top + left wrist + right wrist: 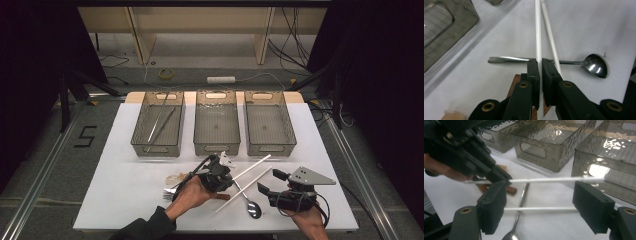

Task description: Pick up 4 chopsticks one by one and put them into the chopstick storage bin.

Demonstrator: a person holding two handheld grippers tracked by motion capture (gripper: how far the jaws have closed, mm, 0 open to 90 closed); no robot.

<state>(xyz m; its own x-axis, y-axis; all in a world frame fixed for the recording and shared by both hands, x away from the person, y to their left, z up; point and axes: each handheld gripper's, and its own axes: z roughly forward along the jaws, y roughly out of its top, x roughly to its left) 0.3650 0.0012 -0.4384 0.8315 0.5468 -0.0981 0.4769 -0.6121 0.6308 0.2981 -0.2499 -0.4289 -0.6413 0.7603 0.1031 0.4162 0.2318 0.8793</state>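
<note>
We see three smoked translucent plastic bins in a row along the far edge of the white table (125, 170). The left bin (140, 135) holds a few thin sticks, pale and dark, lying lengthwise; exact count is hard to tell. The middle bin (216, 131) and the right bin (270, 131) look bare inside.

We have the left gripper (540, 63) clamped on a long white plastic chopstick (538, 30), pads pressed tight on it. In the right gripper view that chopstick is lifted clear of the table, near its front edge. A second white chopstick (550, 35) lies flat just beside it, crossing over a stainless steel spoon (596, 65). A brown wooden handle (510, 190) sits under the left gripper. A metal fork (169, 192) and a pale plastic piece (176, 177) sit just left of that hand.

The right gripper (540, 205) hovers near the front right corner, jaws spread wide, holding nothing.
</note>
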